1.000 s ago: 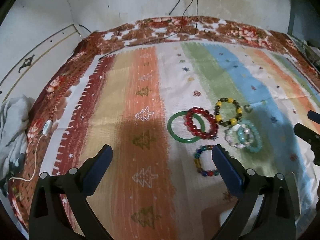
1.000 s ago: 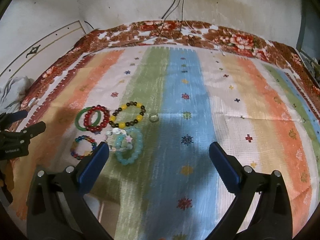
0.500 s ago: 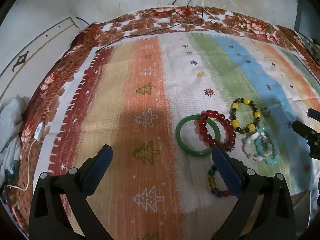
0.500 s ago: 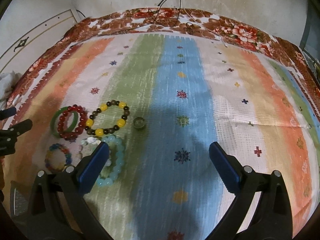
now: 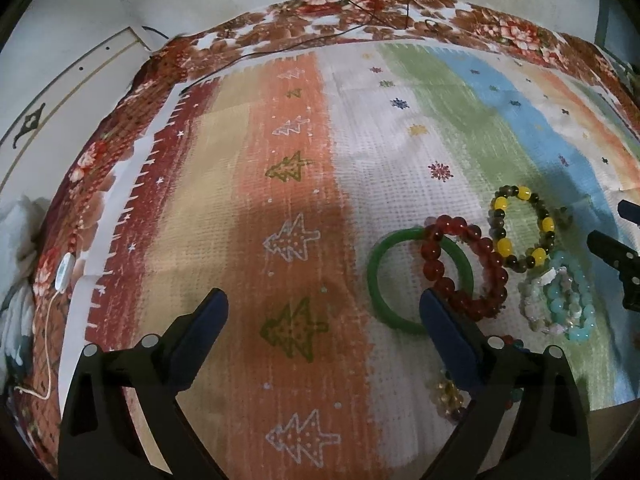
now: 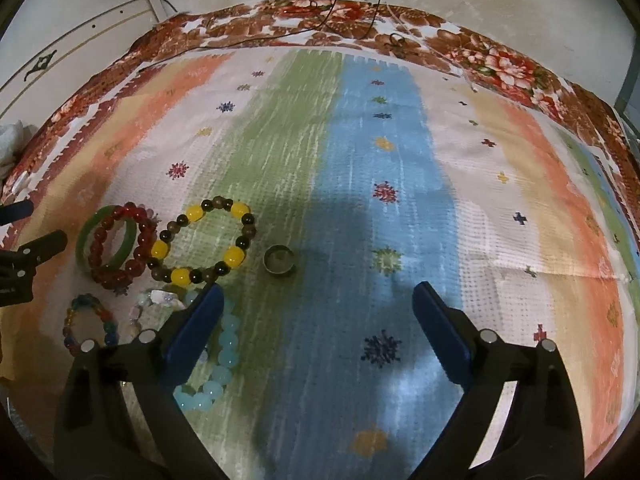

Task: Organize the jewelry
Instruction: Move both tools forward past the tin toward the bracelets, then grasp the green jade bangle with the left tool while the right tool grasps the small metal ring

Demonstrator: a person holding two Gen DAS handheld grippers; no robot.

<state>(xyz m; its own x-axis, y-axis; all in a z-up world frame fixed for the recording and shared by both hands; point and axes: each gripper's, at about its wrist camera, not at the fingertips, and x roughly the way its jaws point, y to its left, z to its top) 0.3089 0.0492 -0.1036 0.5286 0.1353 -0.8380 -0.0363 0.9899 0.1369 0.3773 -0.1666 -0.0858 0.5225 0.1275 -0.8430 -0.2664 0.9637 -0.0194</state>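
Several bracelets lie together on a striped cloth (image 5: 240, 208). A green bangle (image 5: 378, 300) lies under a red bead bracelet (image 5: 496, 268), next to a yellow-and-dark bead bracelet (image 5: 502, 246), a pale chip bracelet (image 5: 530, 308), a turquoise bead bracelet (image 5: 580, 332) and a multicolour bead bracelet (image 6: 72, 332). A small metal ring (image 6: 279, 261) lies to their right. My left gripper (image 5: 324, 316) is open and empty, its right finger over the green bangle's edge. My right gripper (image 6: 318, 308) is open and empty, just behind the ring; its left finger overlaps the turquoise bracelet (image 6: 224, 344).
The striped cloth (image 6: 480, 184) covers a floral spread (image 6: 500, 64) against a white wall. Black cables (image 6: 340, 20) trail at the far edge. A white cord with a switch (image 5: 64, 272) and bundled cloth (image 5: 16, 320) lie at the left.
Both grippers have moved forward and lower toward the cloth, so the bracelets and ring appear larger and nearer. Both stay open and nothing on the cloth has moved.
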